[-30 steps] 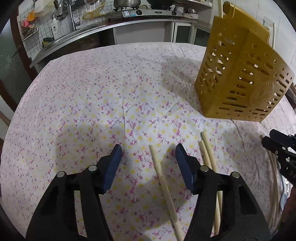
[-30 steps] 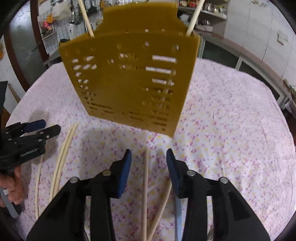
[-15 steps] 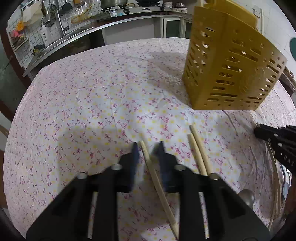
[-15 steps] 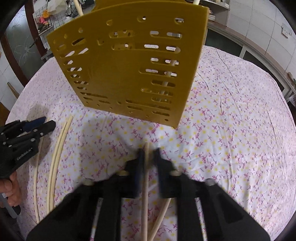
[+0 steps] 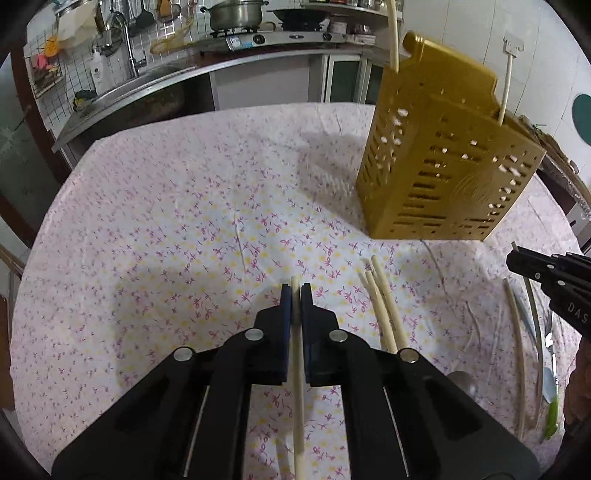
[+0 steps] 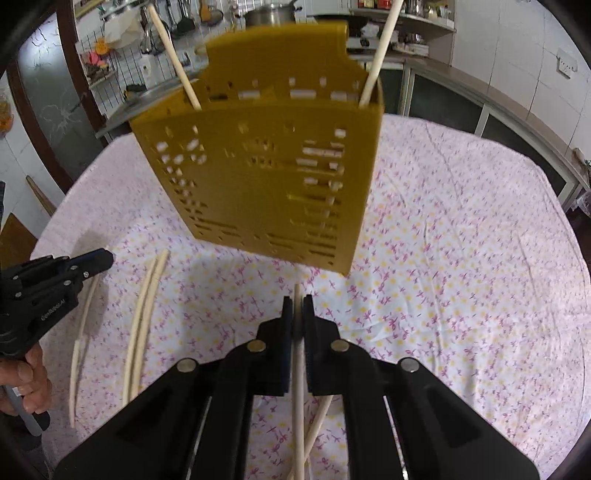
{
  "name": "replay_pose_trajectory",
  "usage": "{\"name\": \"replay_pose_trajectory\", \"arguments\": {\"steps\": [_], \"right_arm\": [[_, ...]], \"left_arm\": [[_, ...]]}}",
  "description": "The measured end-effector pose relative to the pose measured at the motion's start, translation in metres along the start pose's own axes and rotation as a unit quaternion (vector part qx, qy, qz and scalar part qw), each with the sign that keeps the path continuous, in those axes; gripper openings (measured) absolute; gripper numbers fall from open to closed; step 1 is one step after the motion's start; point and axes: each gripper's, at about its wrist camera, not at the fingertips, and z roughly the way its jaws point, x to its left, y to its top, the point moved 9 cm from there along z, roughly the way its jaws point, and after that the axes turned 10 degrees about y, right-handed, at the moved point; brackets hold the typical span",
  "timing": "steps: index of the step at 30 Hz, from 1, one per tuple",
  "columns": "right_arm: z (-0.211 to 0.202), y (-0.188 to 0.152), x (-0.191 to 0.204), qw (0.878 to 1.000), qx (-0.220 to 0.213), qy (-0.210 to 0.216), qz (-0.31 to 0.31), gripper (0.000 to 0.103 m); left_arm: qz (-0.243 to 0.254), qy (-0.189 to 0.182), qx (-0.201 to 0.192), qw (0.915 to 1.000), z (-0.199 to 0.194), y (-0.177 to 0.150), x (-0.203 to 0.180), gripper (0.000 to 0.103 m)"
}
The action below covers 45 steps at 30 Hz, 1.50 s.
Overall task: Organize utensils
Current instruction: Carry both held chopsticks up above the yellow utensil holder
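Two grippers, each clamped on a chopstick, on a floral tablecloth (image 5: 155,229).
Left wrist view: the left gripper (image 5: 295,295) is closed on a chopstick (image 5: 297,387); a yellow slotted utensil holder (image 5: 443,177) stands far right. Right wrist view: the right gripper (image 6: 297,306) is clamped on another chopstick (image 6: 297,398), the holder just beyond; loose chopsticks (image 6: 142,317) lie left.

Two wrist views, steeply downward, sharing yellow holder (image 5: 439,162) (image 6: 266,177)

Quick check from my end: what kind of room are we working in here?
Most likely a home kitchen: a pot on a gas stove, a sink faucet on the counter behind, and a cloth-covered table with chopsticks beside a yellow utensil holder.
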Motion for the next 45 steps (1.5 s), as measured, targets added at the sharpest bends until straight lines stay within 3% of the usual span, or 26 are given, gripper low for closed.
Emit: {"name": "replay_pose_trajectory", "arguments": {"steps": [9,14,25,38,45], "right_arm": [[-0.032,0.015,0.004,0.999,-0.041,0.012,0.007,0.006],[-0.052,0.029,0.011,0.997,-0.073,0.024,0.007,0.006],[-0.108,0.052,0.027,0.989,-0.146,0.017,-0.018,0.006],[-0.155,0.064,0.042,0.979,-0.200,0.002,-0.049,0.006],[-0.179,0.080,0.050,0.970,-0.235,-0.001,-0.067,0.006]], "left_arm": [[-0.019,-0.009,-0.024,0.9995,-0.024,0.009,0.011,0.004],[-0.030,-0.014,-0.056,0.9979,-0.049,0.024,0.015,0.003],[-0.040,-0.025,-0.138,0.9893,-0.117,0.050,0.018,0.004],[-0.043,-0.028,-0.183,0.9819,-0.153,0.065,0.019,0.004],[-0.036,-0.035,-0.224,0.9732,-0.178,0.091,0.007,0.003]]}}
